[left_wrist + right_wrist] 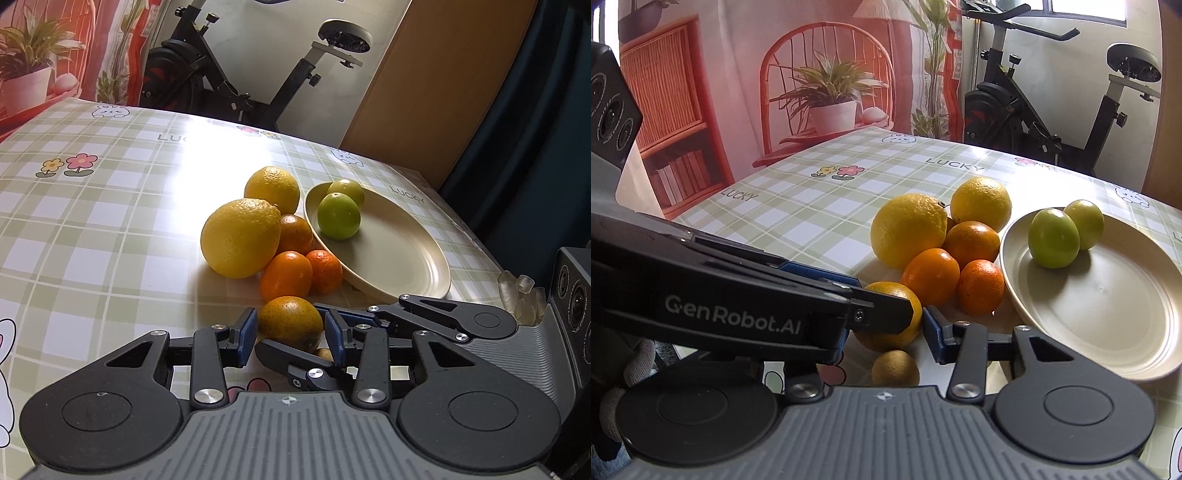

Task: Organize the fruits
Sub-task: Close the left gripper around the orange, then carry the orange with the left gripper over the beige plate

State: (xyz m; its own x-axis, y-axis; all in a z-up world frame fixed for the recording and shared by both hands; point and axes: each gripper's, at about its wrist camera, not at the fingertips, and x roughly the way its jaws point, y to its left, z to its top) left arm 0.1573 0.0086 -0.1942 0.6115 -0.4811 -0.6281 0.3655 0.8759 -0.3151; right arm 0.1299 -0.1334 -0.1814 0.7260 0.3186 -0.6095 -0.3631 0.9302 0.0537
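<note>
**Two limes plated, the citrus pile left to sort**

The table (110, 206), under a green checked cloth, carries everything. On its right side sits a cream plate (402, 251), tipped up a little where its rim rests against the pile. Only two limes (339, 220) lie in it, touching each other near the far rim; most of the plate is bare. So the job looks barely begun.

Just left of the plate the rest is heaped: two big lemons (240, 238), both bright and pebbled, then three small oranges (286, 275) pressed between the lemons and the plate rim. Nearest the cameras is a mottled orange (290, 319), greenish-yellow with dark speckles, and a small brown fruit (895, 367) just in front of it.

The left tool (291, 326) is spread wide, its blue pads on either side of the mottled orange, seemingly not clamped on it. The right tool (886, 325) is open too and brackets the same orange, with the left tool crossing over it. Neither holds anything that I can see.
</note>
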